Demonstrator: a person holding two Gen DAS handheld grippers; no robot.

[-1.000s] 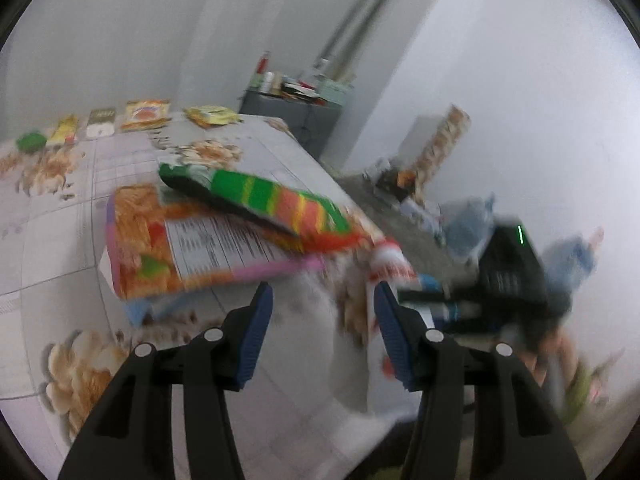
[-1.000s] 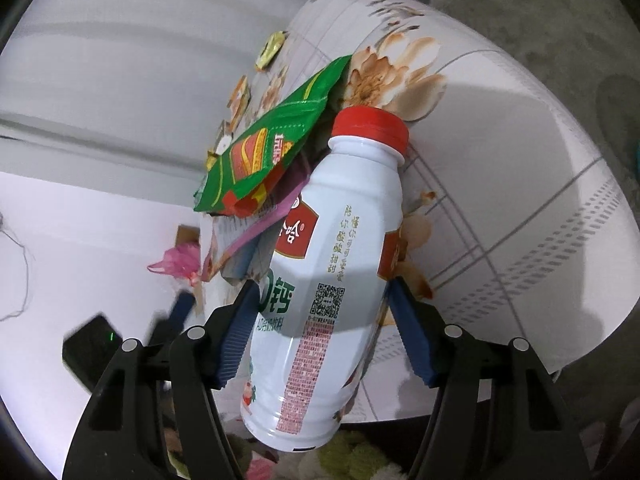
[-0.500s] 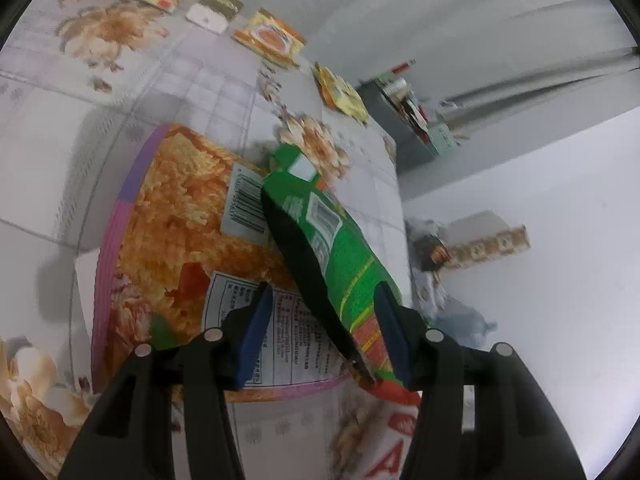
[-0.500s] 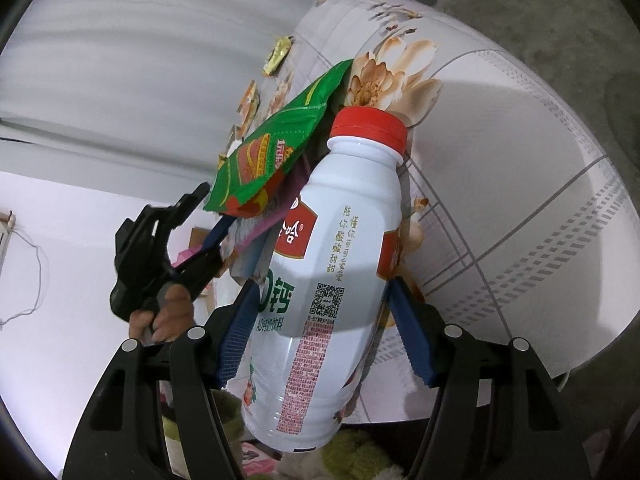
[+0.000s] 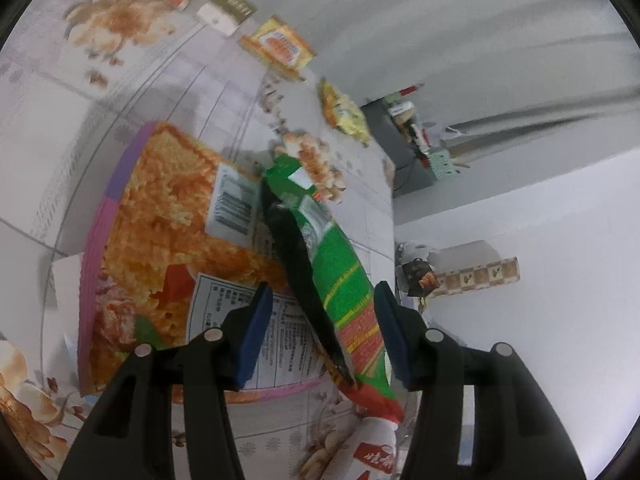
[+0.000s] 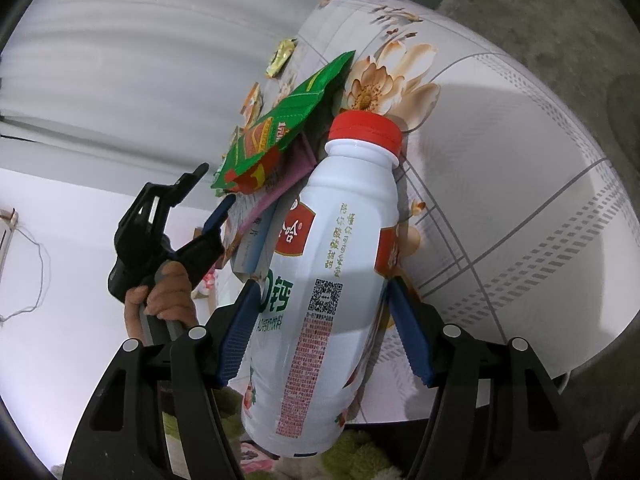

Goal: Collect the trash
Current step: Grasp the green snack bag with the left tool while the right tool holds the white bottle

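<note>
My right gripper [image 6: 324, 332] is shut on a white drink bottle [image 6: 332, 280] with a red cap, held at the table's edge. A green snack bag [image 5: 340, 280] lies on a large orange-and-pink packet [image 5: 168, 248] on the flowered tablecloth [image 5: 60, 128]. My left gripper [image 5: 320, 328] is open, its fingers on either side of the green bag's near end. In the right wrist view the green bag [image 6: 280, 128] and my left gripper [image 6: 208, 196] show beside the bottle. The bottle's top shows in the left wrist view [image 5: 368, 448].
Several small wrappers lie along the table's far edge, among them an orange one [image 5: 280, 46] and a yellow one [image 5: 344, 112]. A grey cabinet [image 5: 404, 152] with clutter stands beyond the table. The concrete floor [image 6: 540, 28] lies past the table's end.
My left gripper has swung over the table and closed in on the green bag, its fingers now astride the near end. My right gripper still holds the bottle, hardly moved.
</note>
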